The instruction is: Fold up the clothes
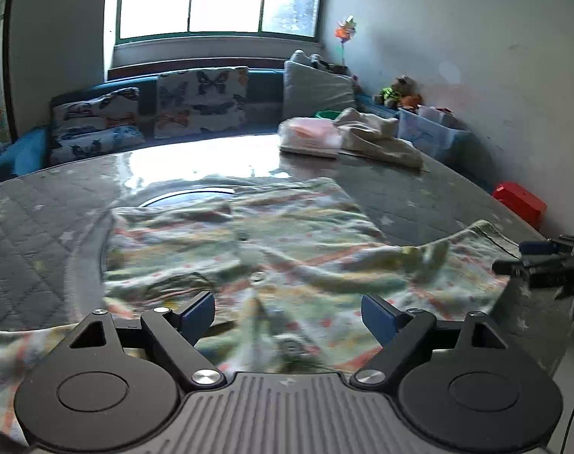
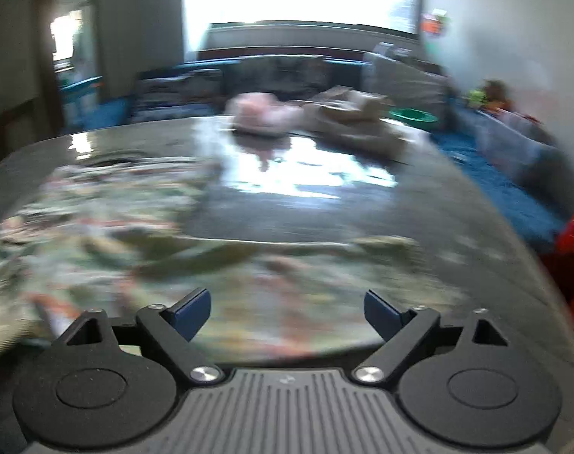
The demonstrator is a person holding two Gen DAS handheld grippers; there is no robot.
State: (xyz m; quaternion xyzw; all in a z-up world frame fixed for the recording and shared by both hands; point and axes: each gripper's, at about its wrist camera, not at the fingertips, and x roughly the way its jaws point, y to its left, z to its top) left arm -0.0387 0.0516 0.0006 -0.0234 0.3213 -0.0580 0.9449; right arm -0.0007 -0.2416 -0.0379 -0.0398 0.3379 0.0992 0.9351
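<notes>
Garment: I see a printed garment [image 1: 249,249], pale green with orange and yellow marks, spread rumpled across the near half of the bench [image 1: 41,249]; in the right wrist view the same cloth [image 2: 143,265] is smeared by blur.
Where it lies: it covers part of a round inset in the bench top, and its near edge runs under my left hand-held gripper [image 1: 288,316]. A flap or sleeve reaches toward the right edge of the bench.
Left hand-held gripper: its blue pads stand wide apart above the cloth, with nothing between them that they press on.
Right hand-held gripper [image 2: 287,314]: also spread wide, empty, over the right part of the garment. I can see its tip at the right rim of the left wrist view.
Handling, my judgement: thin, soft and light. It will drape and sag, not hold a shape, and the glossy bench may let it slide when pulled.
Where I would take hold: pinch an edge or corner, 1 layer only if I can, such as the raised fold near the right flap [image 1: 430,253]. The wrinkled middle would bunch.
Risk: dragging 1 side could skew the whole piece.
Other things: a pink folded stack [image 1: 309,136] and a beige cloth [image 1: 377,136] sit at the far side, well apart.
</notes>
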